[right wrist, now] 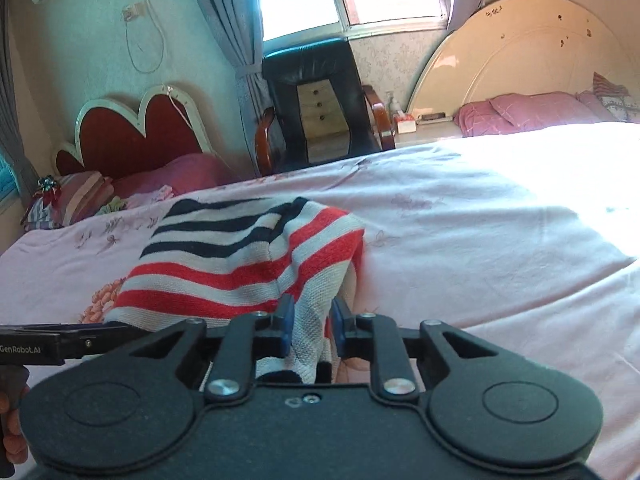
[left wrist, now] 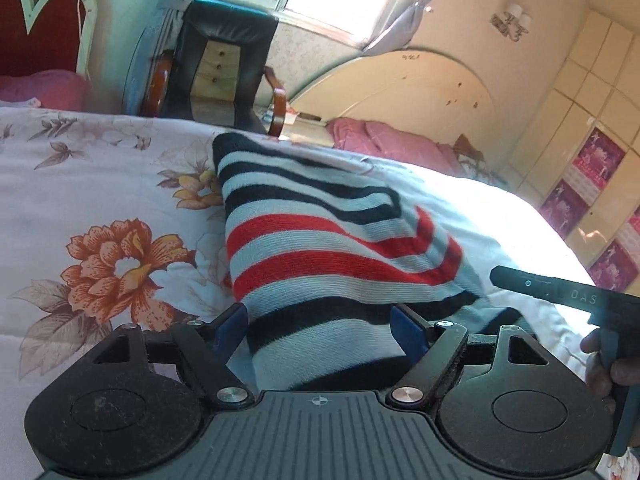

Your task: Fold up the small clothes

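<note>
A small knit garment [left wrist: 320,240] with navy, red and white stripes lies on the floral bedspread [left wrist: 100,200], one side folded over. My left gripper [left wrist: 324,328] is open, its blue pads wide apart on either side of the garment's near edge. My right gripper [right wrist: 310,324] is shut on a bunched fold of the same striped garment [right wrist: 240,256] at its near right corner. The right gripper's body [left wrist: 568,292] shows at the right of the left wrist view. The left gripper's body [right wrist: 60,344] shows at the left of the right wrist view.
The pink bedspread [right wrist: 480,240] stretches right into bright sunlight. A black chair [right wrist: 320,100] stands by the window beyond the bed. A red heart-shaped headboard [right wrist: 132,132] and pink pillows [right wrist: 532,110] lie at the far side.
</note>
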A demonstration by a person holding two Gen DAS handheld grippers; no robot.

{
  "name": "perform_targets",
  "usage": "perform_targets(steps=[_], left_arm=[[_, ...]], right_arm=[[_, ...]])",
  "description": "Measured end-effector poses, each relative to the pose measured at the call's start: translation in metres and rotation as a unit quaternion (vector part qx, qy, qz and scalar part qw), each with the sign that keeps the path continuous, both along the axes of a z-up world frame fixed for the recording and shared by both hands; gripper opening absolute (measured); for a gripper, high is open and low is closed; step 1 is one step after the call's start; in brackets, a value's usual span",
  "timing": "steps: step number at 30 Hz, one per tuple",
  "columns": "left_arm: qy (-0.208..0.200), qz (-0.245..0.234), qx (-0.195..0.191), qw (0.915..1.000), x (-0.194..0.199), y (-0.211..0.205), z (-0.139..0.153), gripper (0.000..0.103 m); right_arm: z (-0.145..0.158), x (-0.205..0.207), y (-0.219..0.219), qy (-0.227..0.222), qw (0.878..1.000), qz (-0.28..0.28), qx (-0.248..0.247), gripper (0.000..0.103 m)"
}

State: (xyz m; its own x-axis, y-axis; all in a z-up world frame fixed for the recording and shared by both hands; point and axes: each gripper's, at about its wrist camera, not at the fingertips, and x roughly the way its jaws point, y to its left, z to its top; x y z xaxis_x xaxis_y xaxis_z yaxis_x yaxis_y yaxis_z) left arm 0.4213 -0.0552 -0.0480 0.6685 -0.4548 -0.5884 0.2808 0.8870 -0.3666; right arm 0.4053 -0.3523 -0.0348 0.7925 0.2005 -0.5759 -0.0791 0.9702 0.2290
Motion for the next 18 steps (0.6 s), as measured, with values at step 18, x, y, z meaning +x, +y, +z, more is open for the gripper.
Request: perform_targets(steps=[18], left_arm=[[-0.057, -0.064, 0.133, 0.9874, -0.051, -0.029, -0.002, 0.062]], right_arm=[[-0.037, -0.059, 0.018, 0.031, 0.997, 0.001, -0.068, 0.008]])
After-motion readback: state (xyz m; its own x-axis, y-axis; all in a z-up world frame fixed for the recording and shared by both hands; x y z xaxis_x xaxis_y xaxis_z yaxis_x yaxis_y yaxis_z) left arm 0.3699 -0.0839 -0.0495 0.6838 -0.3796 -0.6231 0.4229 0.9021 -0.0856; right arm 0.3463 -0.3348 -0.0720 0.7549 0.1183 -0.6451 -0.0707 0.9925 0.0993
